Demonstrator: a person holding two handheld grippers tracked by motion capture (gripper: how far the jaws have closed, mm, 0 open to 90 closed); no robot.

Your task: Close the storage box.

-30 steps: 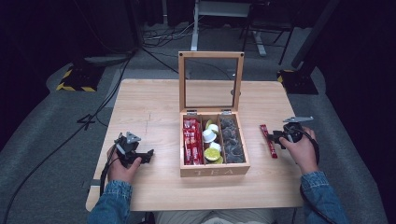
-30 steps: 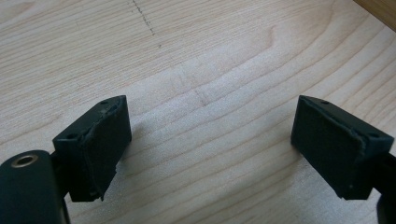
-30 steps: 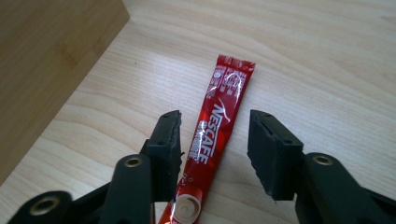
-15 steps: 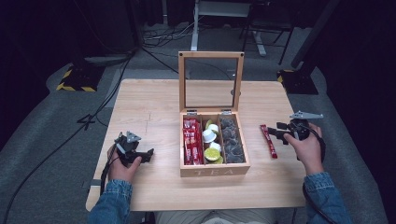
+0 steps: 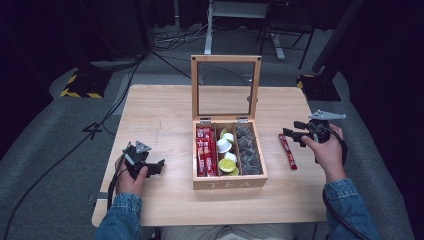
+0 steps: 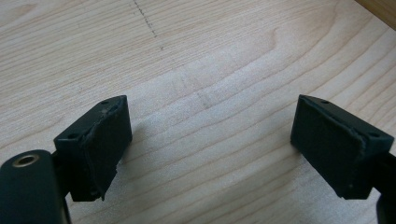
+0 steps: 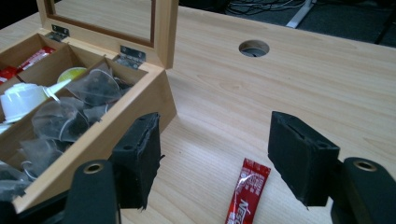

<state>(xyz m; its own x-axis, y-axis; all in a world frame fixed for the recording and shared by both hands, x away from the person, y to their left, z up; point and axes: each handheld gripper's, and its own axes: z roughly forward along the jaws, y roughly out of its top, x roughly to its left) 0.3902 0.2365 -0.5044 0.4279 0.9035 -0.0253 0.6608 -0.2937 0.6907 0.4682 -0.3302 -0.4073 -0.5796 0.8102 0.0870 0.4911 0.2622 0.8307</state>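
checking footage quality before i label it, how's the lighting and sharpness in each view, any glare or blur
High view: the table is evenly lit against dark surroundings, and the picture is slightly soft. Left gripper view: crisp wood grain, with soft shadows beneath the left gripper. Right gripper view: the red sachet shows small glints of glare, the tea box is sharp, and the right gripper looks slightly soft up close.

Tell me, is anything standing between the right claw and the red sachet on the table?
Nothing visible does. The red sachet lies flat on the bare table, just below the right claw, whose jaws have just been opening with nothing between them. The wooden tea box stands off to the side, apart from the sachet.
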